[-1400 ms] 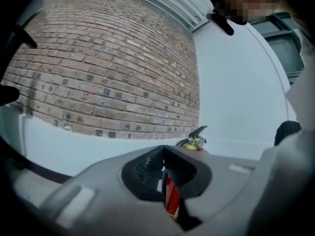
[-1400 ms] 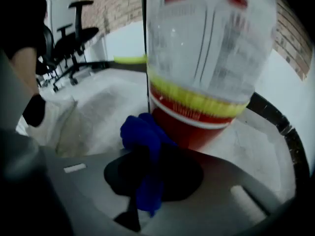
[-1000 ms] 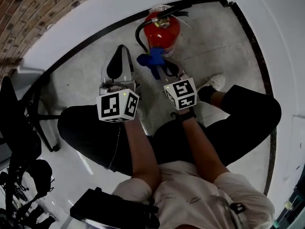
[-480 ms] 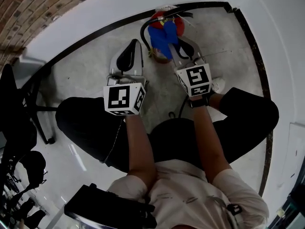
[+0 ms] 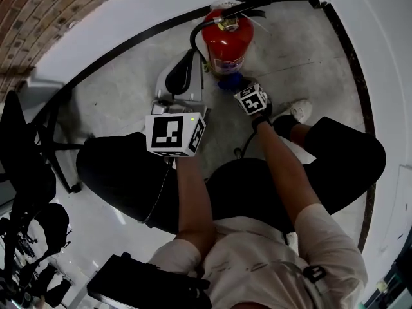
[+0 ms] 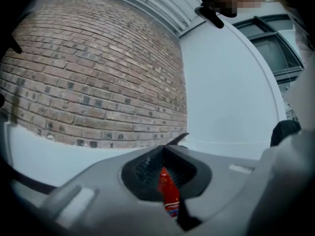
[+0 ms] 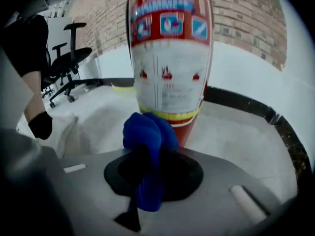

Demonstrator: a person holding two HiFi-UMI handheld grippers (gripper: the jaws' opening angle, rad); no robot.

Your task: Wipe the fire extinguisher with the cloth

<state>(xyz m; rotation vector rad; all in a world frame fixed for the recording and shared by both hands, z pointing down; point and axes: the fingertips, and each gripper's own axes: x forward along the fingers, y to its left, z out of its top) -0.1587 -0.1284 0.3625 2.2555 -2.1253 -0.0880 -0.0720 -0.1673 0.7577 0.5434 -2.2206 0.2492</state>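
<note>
Clamping the blue cloth [image 7: 147,132], right tool [image 5: 232,82] presses it low on the fire extinguisher [image 5: 224,40] to wipe; left tool [image 5: 191,56], jaws together, empty, hangs clear alongside.

Corner of a room. On one side a red-brown brick wall [image 6: 98,73], with a white-painted band along its foot [image 7: 115,63]; on the other a plain white plaster wall [image 6: 226,92]. Black skirting strip [image 5: 129,47] along the base of both, bordering a grey speckled concrete floor [image 5: 290,50]. Up high, past the white plaster, a dark-framed window [image 6: 275,53]. Black swivel office chair on castors [image 7: 69,53] off to the side, well apart from the corner. Soft, even light.
</note>
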